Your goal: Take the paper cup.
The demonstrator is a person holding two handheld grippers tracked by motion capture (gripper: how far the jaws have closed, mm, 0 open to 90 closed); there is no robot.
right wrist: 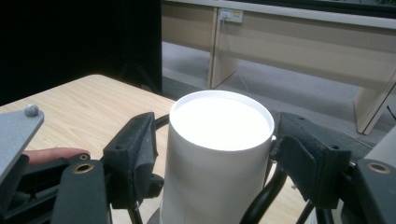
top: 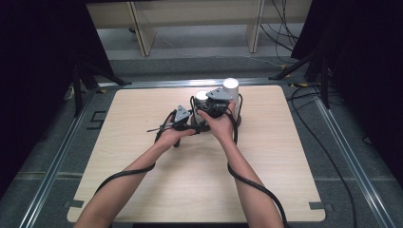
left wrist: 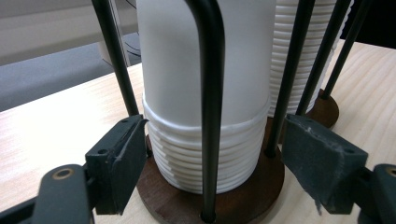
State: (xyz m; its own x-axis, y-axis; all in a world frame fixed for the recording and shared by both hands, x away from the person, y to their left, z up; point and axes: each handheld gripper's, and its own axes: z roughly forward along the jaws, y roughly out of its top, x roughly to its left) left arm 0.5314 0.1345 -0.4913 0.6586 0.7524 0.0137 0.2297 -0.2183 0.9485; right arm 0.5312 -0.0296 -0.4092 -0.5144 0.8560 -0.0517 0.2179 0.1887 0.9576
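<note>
Two stacks of white paper cups stand in a black wire holder on round brown bases at the table's far middle. The nearer stack [top: 202, 95] has my right gripper [top: 207, 100] open around its top cup [right wrist: 219, 140], one jaw on each side and very close to the rim. Low on the same stack [left wrist: 205, 70], my left gripper [top: 194, 125] is open, with its jaws [left wrist: 219, 168] on either side of the lowest cup rims and the wooden base [left wrist: 252, 186]. A black holder rod [left wrist: 210, 93] runs up in front. The second stack [left wrist: 299, 60] stands behind.
The light wooden table [top: 190, 175] has bare room on all sides of the holder. Beyond its far edge stand pale shelving legs [top: 142, 33] and loose cables [top: 285, 28] on the grey floor. Black curtains [top: 38, 71] flank both sides. Cables trail from both grippers.
</note>
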